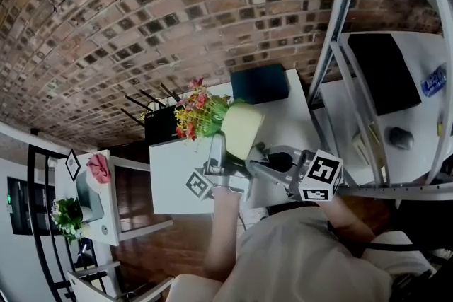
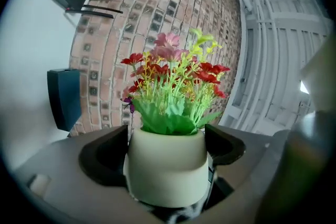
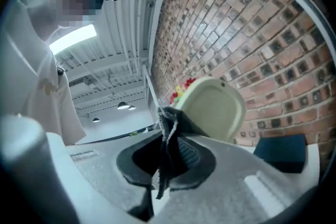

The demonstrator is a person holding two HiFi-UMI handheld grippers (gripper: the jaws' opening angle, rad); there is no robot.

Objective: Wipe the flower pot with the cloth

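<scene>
A cream flower pot (image 1: 243, 126) with red, pink and yellow flowers (image 1: 197, 112) is held off the white table, tilted with the flowers to the left. My left gripper (image 1: 228, 146) is shut on it. In the left gripper view the pot (image 2: 168, 165) sits between both jaws of my left gripper (image 2: 168, 152). My right gripper (image 1: 266, 158) is shut on a dark grey cloth (image 1: 280, 161). In the right gripper view the cloth (image 3: 169, 149) hangs bunched from my right gripper (image 3: 167, 157), its top right at the pot's underside (image 3: 214, 108).
A white table (image 1: 170, 177) lies under the pot, with a dark blue box (image 1: 260, 83) and a black router (image 1: 160, 122) at its far side. To the right stands a desk (image 1: 425, 109) with a black pad (image 1: 382, 71) and a mouse (image 1: 400, 138). A white shelf (image 1: 106, 223) stands at the left.
</scene>
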